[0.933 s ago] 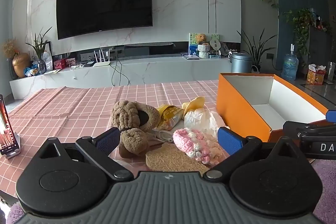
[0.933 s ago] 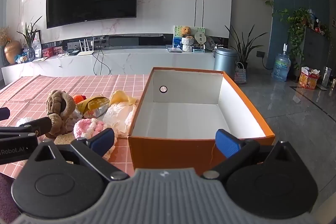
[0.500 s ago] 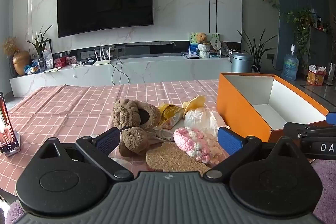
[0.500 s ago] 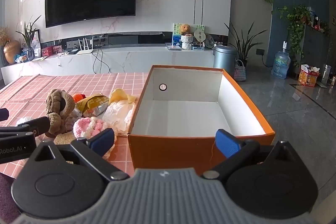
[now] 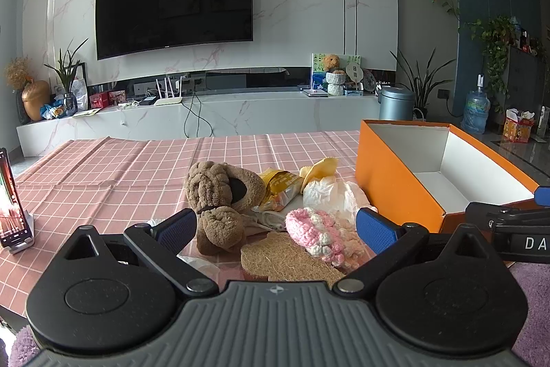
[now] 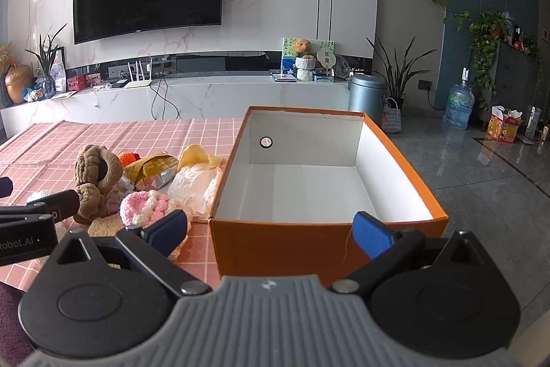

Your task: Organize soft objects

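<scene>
With both the left gripper (image 5: 275, 224) and right gripper (image 6: 270, 231) spread wide and empty, a grab into the heap left of the orange box (image 6: 319, 243) (still bare inside) could snag the white plastic bag (image 5: 328, 191) along with the pink crochet piece (image 5: 316, 234).

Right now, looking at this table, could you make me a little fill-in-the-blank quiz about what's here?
1. The orange box holds ____ so far.
2. The pink knitted piece lies on a tablecloth patterned in pink and white ____.
3. The left gripper has its jaws ____, with nothing gripped.
4. The brown plush toy lies to the ____ of the box in both views.

Missing words: nothing; checks; open; left
</scene>
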`<state>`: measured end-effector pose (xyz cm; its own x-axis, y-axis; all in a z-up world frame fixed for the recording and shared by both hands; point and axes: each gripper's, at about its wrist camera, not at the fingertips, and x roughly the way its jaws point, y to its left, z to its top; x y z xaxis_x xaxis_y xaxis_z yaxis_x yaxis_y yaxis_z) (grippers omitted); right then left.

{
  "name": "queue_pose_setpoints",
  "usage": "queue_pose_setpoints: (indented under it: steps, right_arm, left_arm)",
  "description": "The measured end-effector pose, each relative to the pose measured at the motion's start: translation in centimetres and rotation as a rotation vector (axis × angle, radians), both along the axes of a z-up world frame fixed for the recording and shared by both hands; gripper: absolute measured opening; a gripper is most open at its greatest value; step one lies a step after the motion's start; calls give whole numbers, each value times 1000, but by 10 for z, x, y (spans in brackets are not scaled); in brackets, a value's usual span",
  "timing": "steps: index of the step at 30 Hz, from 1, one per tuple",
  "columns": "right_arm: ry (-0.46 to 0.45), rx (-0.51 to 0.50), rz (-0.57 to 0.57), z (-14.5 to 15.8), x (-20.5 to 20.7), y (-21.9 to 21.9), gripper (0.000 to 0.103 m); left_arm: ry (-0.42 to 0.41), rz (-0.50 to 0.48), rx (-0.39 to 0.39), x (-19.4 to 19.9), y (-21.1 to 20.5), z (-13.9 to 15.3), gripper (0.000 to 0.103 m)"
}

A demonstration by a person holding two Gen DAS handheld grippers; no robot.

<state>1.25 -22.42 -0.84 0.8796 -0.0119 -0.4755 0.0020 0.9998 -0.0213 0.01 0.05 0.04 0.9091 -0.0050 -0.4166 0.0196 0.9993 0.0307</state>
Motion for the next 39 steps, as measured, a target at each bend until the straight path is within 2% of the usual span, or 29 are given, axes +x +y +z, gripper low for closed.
queue_pose_setpoints:
  steps: [39]
  right_arm:
    - [14, 4, -8, 1, -2, -2, 101]
  left_arm:
    - [5, 3, -3, 0, 1, -7, 103]
